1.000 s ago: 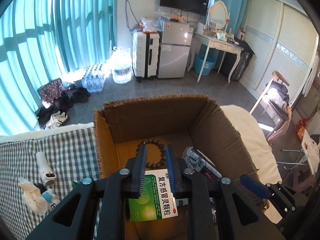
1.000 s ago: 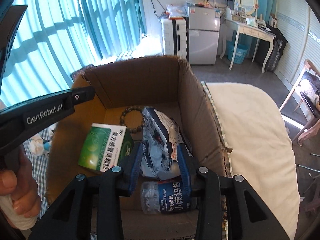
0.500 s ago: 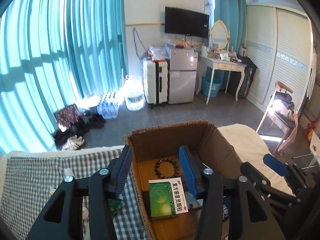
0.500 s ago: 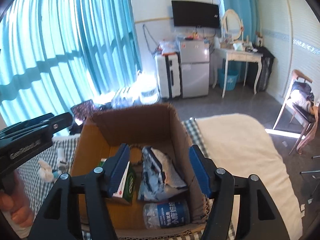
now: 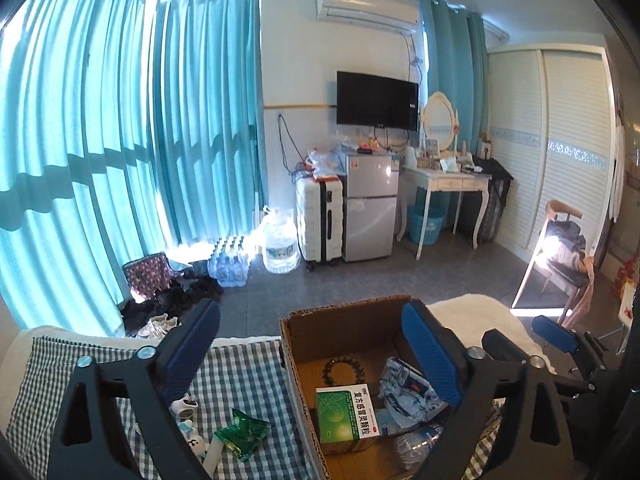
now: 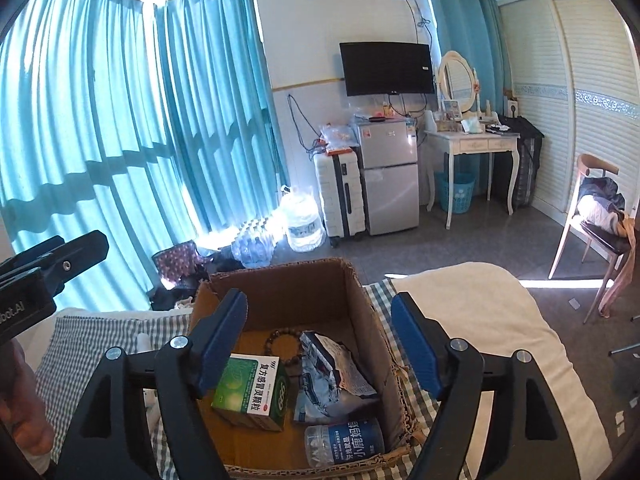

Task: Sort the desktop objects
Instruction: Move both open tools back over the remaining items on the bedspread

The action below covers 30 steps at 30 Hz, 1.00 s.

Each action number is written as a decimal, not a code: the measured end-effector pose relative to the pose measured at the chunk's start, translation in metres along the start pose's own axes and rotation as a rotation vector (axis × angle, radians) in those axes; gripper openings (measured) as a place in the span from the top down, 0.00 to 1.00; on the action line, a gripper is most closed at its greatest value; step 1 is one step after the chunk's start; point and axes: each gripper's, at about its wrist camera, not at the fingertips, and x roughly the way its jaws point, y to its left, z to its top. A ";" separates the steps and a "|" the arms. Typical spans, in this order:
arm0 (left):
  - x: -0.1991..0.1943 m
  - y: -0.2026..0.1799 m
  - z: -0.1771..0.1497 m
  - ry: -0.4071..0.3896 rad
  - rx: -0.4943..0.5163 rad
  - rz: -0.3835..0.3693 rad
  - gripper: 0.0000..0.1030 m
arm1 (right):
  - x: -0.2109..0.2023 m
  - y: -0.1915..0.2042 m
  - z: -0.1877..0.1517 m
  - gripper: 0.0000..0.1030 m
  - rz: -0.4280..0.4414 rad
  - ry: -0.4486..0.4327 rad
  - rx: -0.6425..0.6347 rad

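Note:
An open cardboard box (image 5: 344, 316) (image 6: 280, 280) sits on a checked cloth. Inside lie a green medicine box (image 5: 346, 414) (image 6: 252, 392), a dark bead bracelet (image 5: 344, 368) (image 6: 280, 340), a blue-white snack bag (image 5: 408, 392) (image 6: 332, 372) and a water bottle (image 5: 416, 444) (image 6: 344, 442). My left gripper (image 5: 312, 344) hovers above the box's left wall, jaws opening wide with nothing between the pads. My right gripper (image 6: 320, 340) hangs over the box, jaws also opening and gripping nothing. Left of the box on the cloth lie a green packet (image 5: 242, 434) and a small white bottle (image 5: 184, 406).
The checked cloth (image 5: 240, 368) covers a bed with a white blanket (image 6: 480, 304) to the right. A hand (image 6: 24, 412) holds the left gripper at the right wrist view's left edge. Beyond are curtains, a suitcase (image 5: 320, 216), a fridge and a wooden chair (image 6: 600, 208).
Both grippers let go of their loads, the medicine box and the snack bag, which now lie in the box. Both rose and pulled back while their jaws spread wide.

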 end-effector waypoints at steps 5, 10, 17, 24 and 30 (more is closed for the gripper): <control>-0.019 0.008 0.000 -0.043 -0.008 0.021 0.00 | -0.016 0.008 0.006 0.09 -0.027 -0.043 -0.014; -0.032 0.020 0.001 -0.044 -0.029 0.035 0.00 | -0.030 0.019 0.013 0.02 0.003 -0.077 -0.009; -0.052 0.040 0.000 -0.056 -0.038 0.064 0.00 | -0.033 0.027 0.014 0.00 -0.034 -0.080 -0.052; -0.064 0.061 -0.005 -0.066 -0.035 0.101 0.00 | -0.039 0.024 0.018 0.00 0.009 -0.118 -0.011; -0.070 0.086 -0.015 -0.054 -0.042 0.142 0.00 | -0.030 0.029 0.014 0.00 0.005 -0.111 0.023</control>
